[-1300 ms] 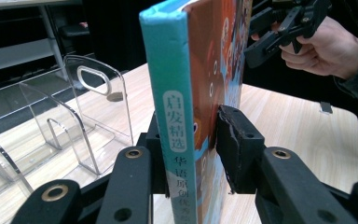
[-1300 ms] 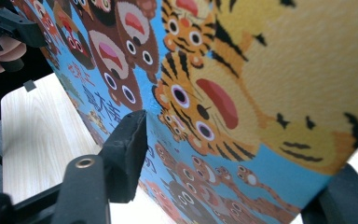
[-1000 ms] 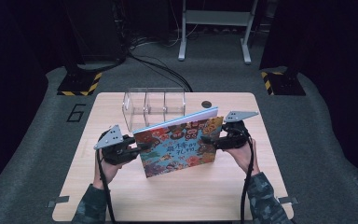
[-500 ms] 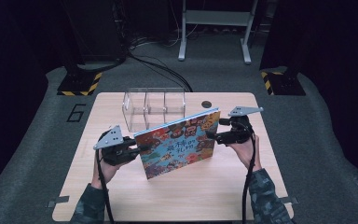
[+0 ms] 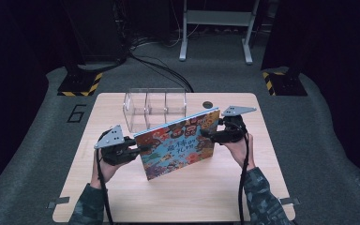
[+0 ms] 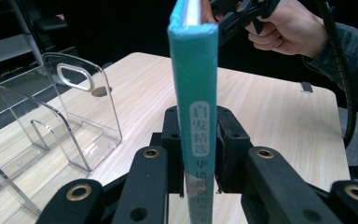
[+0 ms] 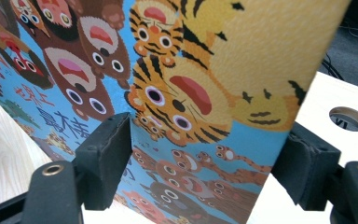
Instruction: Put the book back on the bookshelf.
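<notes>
One picture book stood on its lower edge near the middle of the desk, between two hand-held grippers, one in each hand. The left hand-held gripper was clamped tight on the book's teal spine, its pads pressing both sides, as the left gripper view showed. The right hand-held gripper sat at the book's far upper corner with its jaws apart, having just been closing; in the right gripper view the cover lay behind and between the pads, and whether they touched it could not be told. One clear acrylic rack with several dividers stood just behind the book, toward the desk's back edge. One round hole lay beside it. Bare wood stretched in front of the book, toward the person.
</notes>
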`<action>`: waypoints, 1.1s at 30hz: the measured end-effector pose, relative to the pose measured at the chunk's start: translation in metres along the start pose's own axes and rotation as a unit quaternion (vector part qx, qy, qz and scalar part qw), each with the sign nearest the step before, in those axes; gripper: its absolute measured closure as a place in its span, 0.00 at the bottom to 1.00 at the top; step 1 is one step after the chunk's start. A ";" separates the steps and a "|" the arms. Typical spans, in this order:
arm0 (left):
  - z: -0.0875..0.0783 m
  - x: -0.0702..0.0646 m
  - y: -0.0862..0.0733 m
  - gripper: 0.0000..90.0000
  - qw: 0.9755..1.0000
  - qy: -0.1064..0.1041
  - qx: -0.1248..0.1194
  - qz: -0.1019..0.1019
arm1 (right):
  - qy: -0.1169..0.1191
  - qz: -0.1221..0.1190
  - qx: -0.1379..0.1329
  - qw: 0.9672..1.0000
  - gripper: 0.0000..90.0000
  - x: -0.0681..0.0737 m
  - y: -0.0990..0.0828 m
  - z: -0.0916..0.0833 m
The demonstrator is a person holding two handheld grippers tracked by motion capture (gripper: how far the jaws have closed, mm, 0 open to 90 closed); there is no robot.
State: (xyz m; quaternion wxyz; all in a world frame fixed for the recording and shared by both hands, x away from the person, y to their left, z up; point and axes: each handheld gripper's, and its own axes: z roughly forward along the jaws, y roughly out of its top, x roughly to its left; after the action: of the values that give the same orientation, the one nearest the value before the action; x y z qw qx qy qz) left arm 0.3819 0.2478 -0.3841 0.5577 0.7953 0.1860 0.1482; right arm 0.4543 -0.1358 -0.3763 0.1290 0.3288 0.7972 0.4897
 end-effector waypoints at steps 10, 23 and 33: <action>0.008 -0.003 0.013 0.72 1.000 -0.010 -0.008 -0.027 | -0.006 0.001 -0.001 1.000 0.29 0.002 -0.002 -0.002; 0.017 -0.007 0.037 0.79 1.000 0.009 0.009 -0.011 | -0.007 -0.005 -0.002 1.000 0.29 0.003 -0.002 -0.004; 0.026 -0.003 0.052 0.79 1.000 -0.004 0.021 -0.004 | -0.008 -0.007 -0.003 1.000 0.29 0.003 -0.002 -0.004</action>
State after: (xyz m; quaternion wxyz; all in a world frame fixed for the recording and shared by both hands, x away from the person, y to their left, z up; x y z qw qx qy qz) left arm 0.3975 0.2083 -0.3435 0.5421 0.8068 0.1900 0.1383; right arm 0.4495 -0.1373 -0.3759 0.1401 0.3267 0.7972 0.4881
